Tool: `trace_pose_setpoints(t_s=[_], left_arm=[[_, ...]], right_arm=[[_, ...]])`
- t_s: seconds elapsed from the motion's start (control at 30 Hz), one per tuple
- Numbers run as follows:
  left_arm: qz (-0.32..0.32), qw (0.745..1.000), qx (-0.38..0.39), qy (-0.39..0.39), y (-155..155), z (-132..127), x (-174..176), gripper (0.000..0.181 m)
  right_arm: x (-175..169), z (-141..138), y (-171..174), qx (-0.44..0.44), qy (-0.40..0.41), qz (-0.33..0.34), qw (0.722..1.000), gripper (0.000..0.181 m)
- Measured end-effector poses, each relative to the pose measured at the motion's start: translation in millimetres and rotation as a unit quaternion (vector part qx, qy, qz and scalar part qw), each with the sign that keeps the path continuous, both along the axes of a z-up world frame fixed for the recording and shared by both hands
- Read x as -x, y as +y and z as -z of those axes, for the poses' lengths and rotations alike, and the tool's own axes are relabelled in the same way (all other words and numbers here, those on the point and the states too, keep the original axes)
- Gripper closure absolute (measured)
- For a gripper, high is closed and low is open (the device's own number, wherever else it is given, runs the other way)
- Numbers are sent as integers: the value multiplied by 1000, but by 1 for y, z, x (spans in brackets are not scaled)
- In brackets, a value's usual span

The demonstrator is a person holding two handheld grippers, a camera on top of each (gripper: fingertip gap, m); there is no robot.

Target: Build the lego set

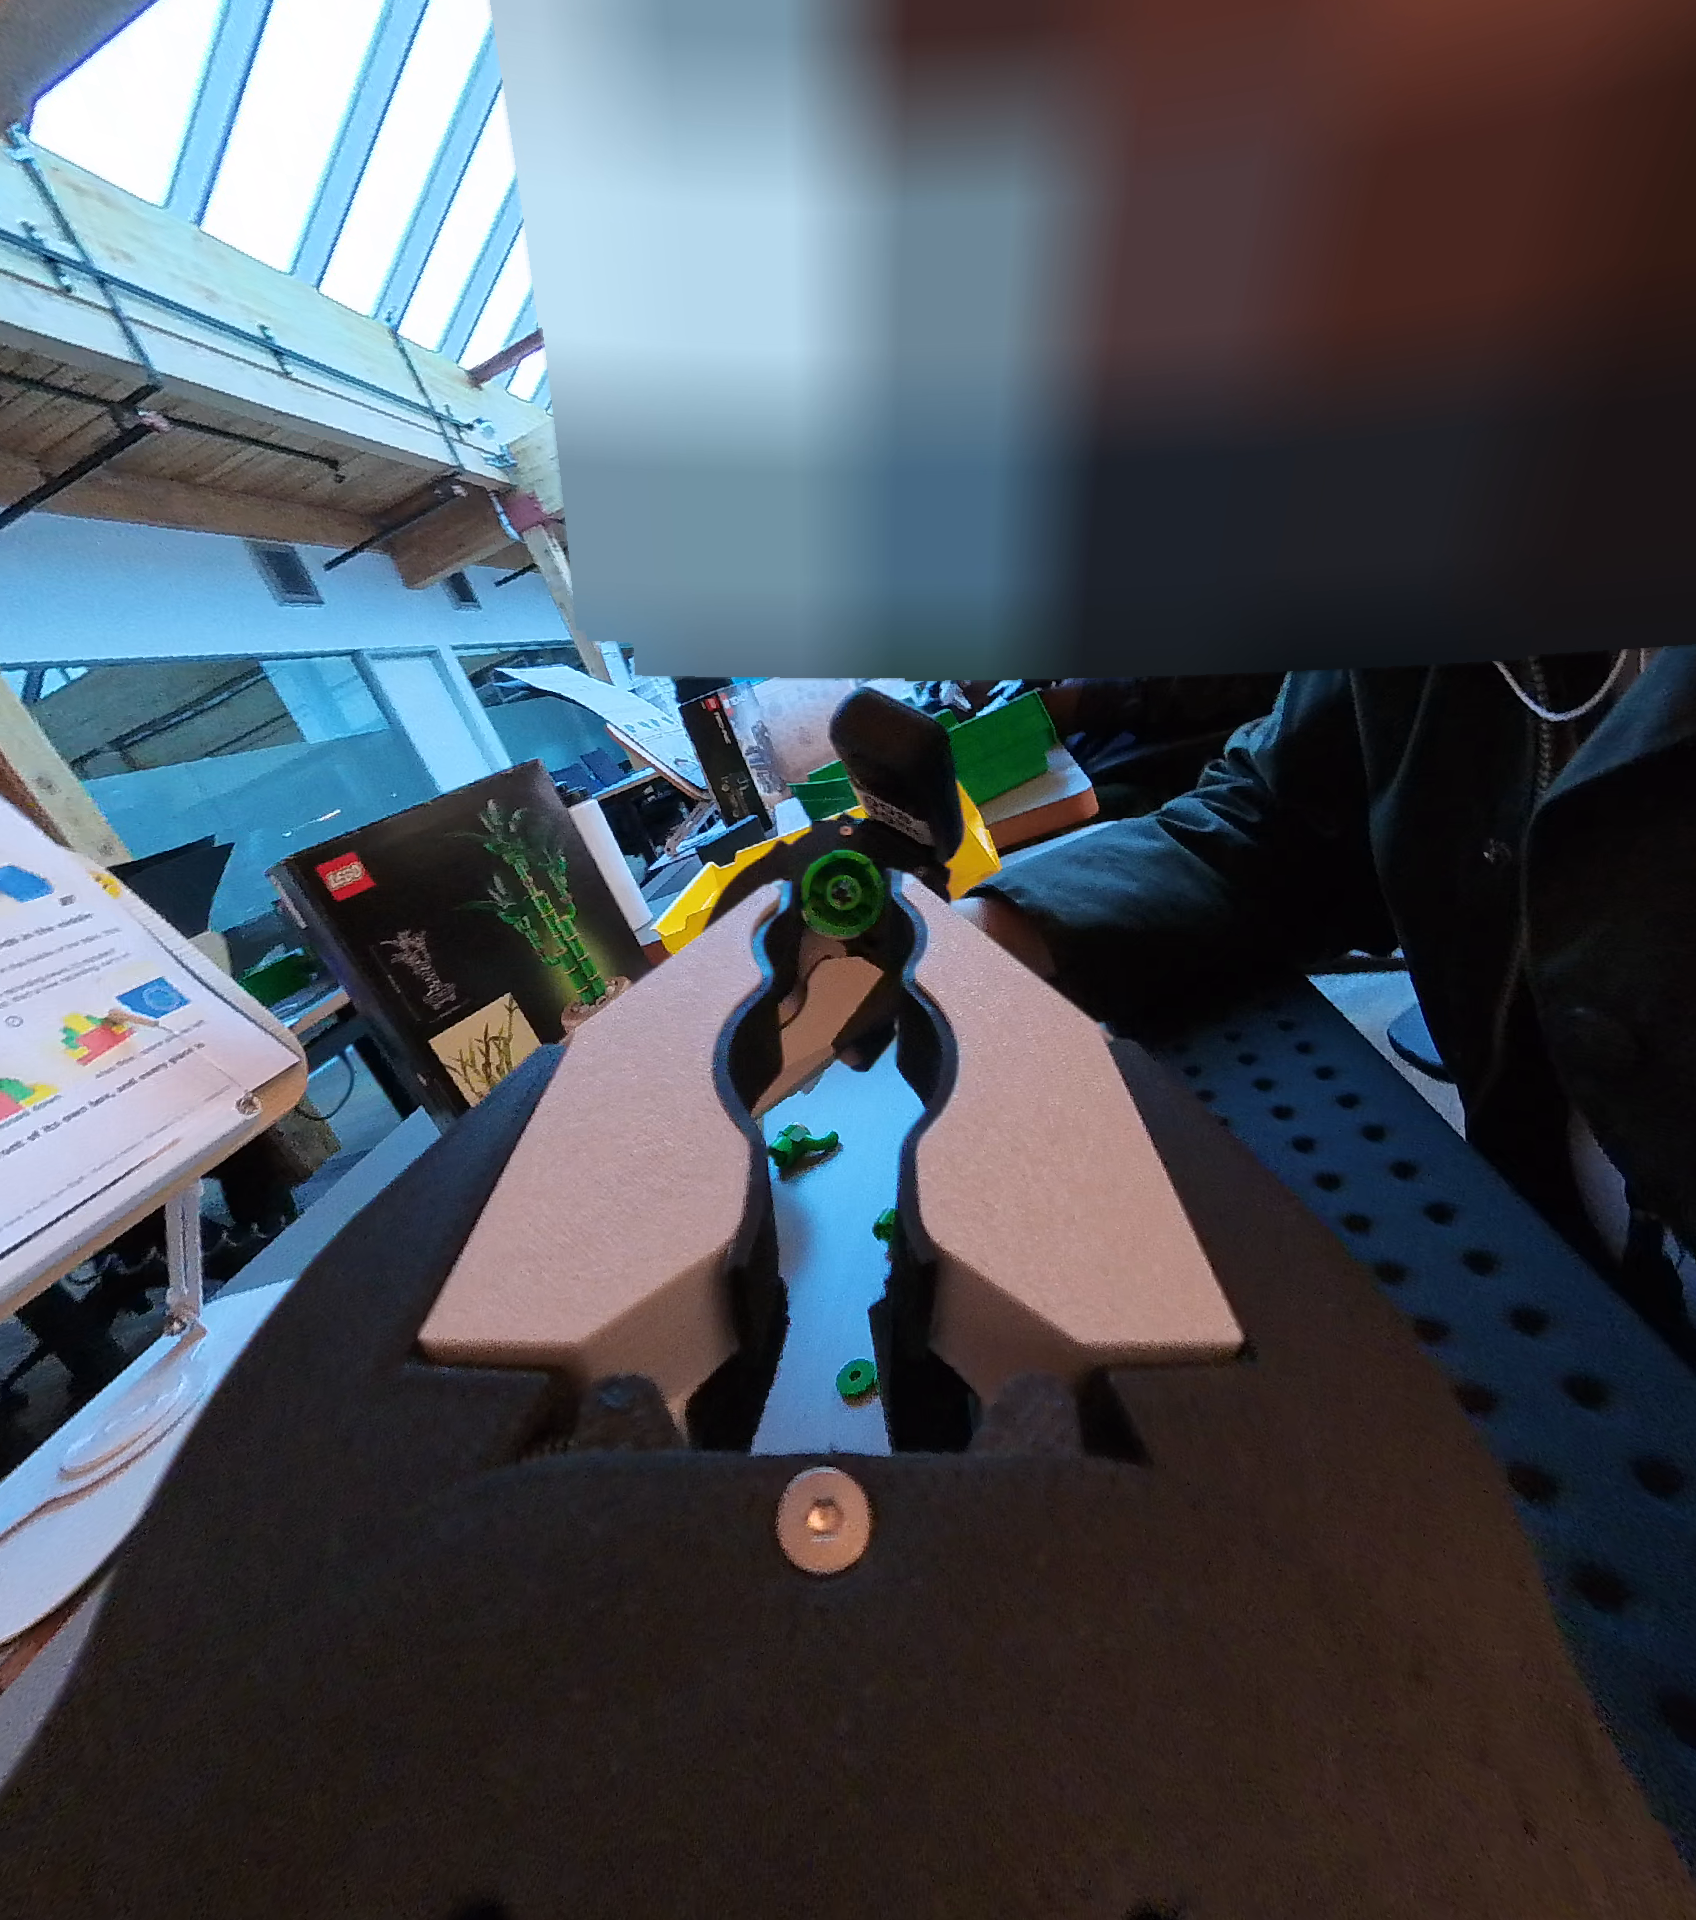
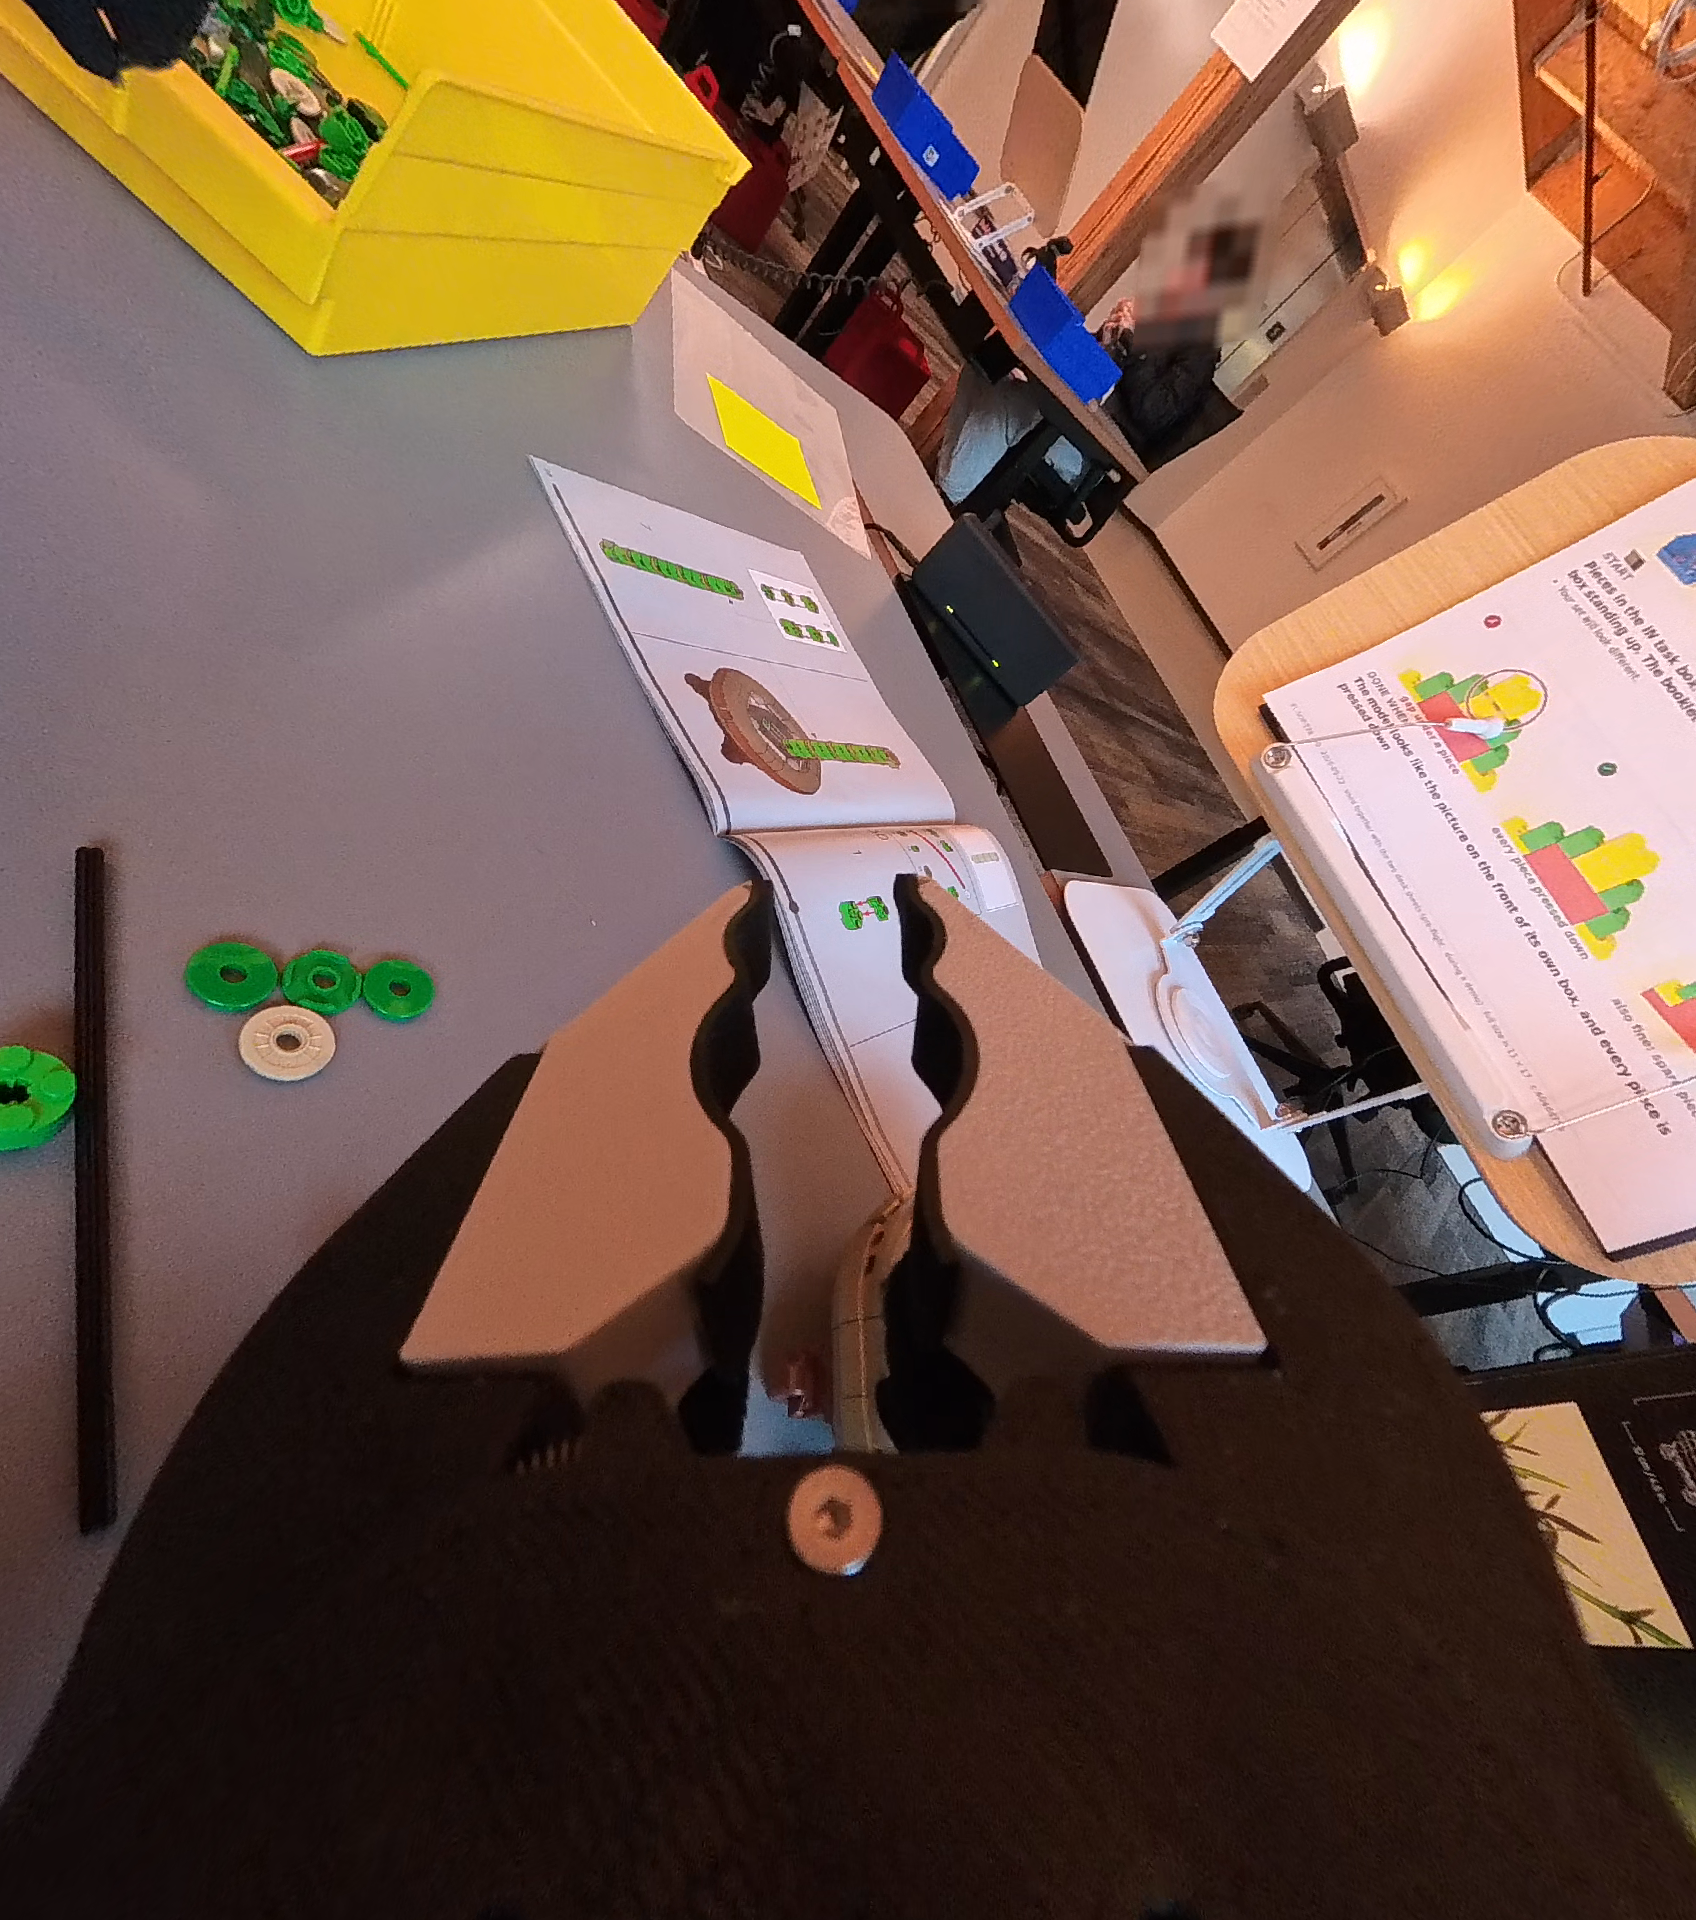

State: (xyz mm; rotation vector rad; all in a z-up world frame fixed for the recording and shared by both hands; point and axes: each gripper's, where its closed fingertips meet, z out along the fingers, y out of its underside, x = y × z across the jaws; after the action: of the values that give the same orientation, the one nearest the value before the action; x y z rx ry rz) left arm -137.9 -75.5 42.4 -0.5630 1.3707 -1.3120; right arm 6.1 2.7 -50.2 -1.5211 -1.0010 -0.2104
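Left claw [image 1: 839, 909] is clenching a green round piece [image 1: 841, 891] at its very tips, hole facing the lens, raised well above the tabletop [image 1: 823, 1247]; another claw is showing just behind that piece, looking like the right one, contact between them not clear from here.

Right claw [image 2: 828, 904] is hanging over the open booklet [image 2: 750, 686]; jaws standing slightly apart at the tips, a flat tan curved piece [image 2: 865, 1309] sitting deep between them near the base; whether it is being pinched or just lying there I cannot tell.

Risks, as I am judging them: tip-only grip on a round piece is marginal; any side push while mating could be spinning it or popping it out, then it is rolling off among the loose bits; the fit hole needs lining up square, and a tilted approach would be jamming rather than seating.

Remaining parts in the right wrist view: black rod [image 2: 93, 1184] lying straight on the tabletop; thick green round brick [image 2: 10, 1098] touching its left side; three flat green discs [image 2: 309, 979] in a row to its right, a white disc [image 2: 287, 1042] just below them; all well left of the right claw; yellow bin [image 2: 470, 208] of spare pieces sitting far behind.
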Motion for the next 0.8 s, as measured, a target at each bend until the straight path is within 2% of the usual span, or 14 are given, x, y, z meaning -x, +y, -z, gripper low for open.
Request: trace_pose_setpoints(t_s=[0.33, 0.8], left_arm=[[27, 998, -63, 7, -19, 13, -3, 167], [30, 995, -88, 32, -25, 24, -6, 167]], right_arm=[[1, 1, 0, 2, -2, -1, 1000, 159], [2, 3, 0, 4, -7, -6, 1000, 159]])
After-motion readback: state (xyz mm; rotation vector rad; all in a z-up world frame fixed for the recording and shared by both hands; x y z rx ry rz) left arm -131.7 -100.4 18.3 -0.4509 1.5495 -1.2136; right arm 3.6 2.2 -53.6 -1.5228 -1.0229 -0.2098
